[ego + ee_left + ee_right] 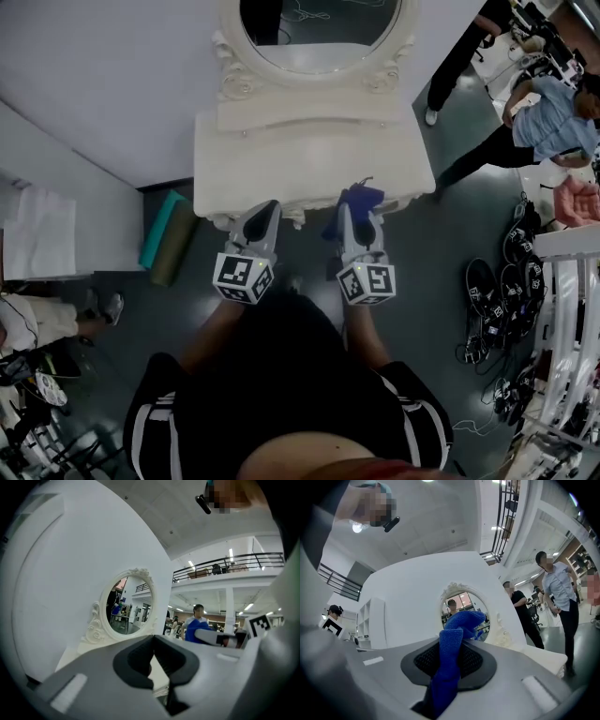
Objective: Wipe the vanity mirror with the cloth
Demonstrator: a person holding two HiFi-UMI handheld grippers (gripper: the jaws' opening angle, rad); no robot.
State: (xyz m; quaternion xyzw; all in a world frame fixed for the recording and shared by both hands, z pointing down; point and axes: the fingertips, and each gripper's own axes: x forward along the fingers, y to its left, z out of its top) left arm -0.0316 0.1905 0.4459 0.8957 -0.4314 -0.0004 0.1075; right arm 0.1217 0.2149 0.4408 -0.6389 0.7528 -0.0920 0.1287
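The white vanity table (281, 164) carries an oval mirror (319, 28) in an ornate white frame. Both grippers hover side by side over the table's front edge, well short of the mirror. My right gripper (358, 208) is shut on a blue cloth (363, 198) that bunches up past its tips. In the right gripper view the cloth (454, 639) stands pinched in the gripper (450, 660) and hides part of the mirror (468, 603). My left gripper (265, 211) is shut with nothing in it (157, 654); the mirror (127, 605) lies ahead to its left.
A green roll (167, 230) lies on the floor left of the vanity. Cables and dark gear (502, 295) and a white rack (567, 309) crowd the right side. People (539, 122) stand at the upper right. A white wall (103, 84) backs the vanity.
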